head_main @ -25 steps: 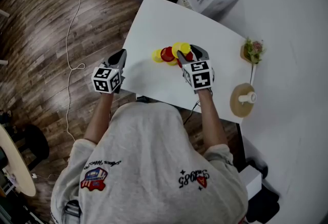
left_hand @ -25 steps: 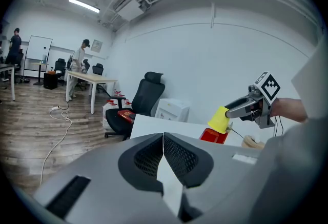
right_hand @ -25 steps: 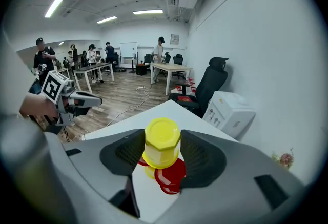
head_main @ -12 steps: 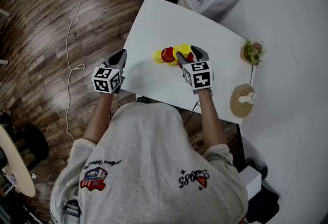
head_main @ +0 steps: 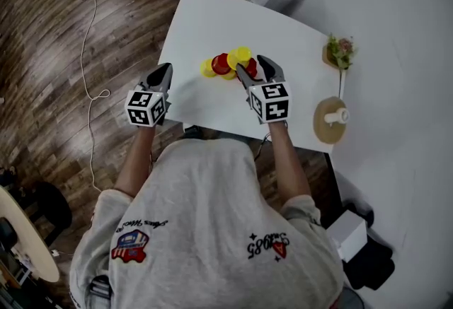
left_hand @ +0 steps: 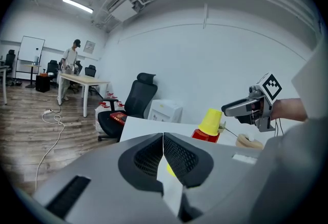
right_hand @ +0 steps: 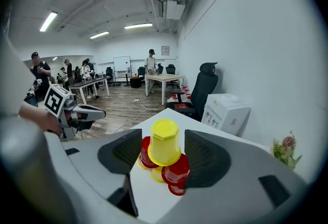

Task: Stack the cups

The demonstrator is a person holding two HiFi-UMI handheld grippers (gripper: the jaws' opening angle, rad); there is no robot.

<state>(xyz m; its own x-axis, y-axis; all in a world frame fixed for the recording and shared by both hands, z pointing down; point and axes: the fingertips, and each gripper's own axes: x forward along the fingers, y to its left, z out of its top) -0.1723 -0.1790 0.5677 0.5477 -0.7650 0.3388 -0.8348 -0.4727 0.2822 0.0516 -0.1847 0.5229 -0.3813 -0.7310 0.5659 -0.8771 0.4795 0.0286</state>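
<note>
Several cups (head_main: 226,65): we saw red and yellow ones clustered on the white table (head_main: 212,21), upper centre of the head view.
Yellow cup (right_hand: 164,142): it stood upturned on the red cups (right_hand: 177,169), mid-frame in the right gripper view.
Right gripper (head_main: 253,66): its jaws were spread and had just been opening, with the yellow cup between them and both pads clear of it.
Left gripper (head_main: 167,71): its jaws were pressed together on nothing, at the table's left edge.

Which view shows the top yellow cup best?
The right gripper view: the yellow cup stands close and whole, upside down on red cups. The head view shows it small; the left gripper view, far off.
</note>
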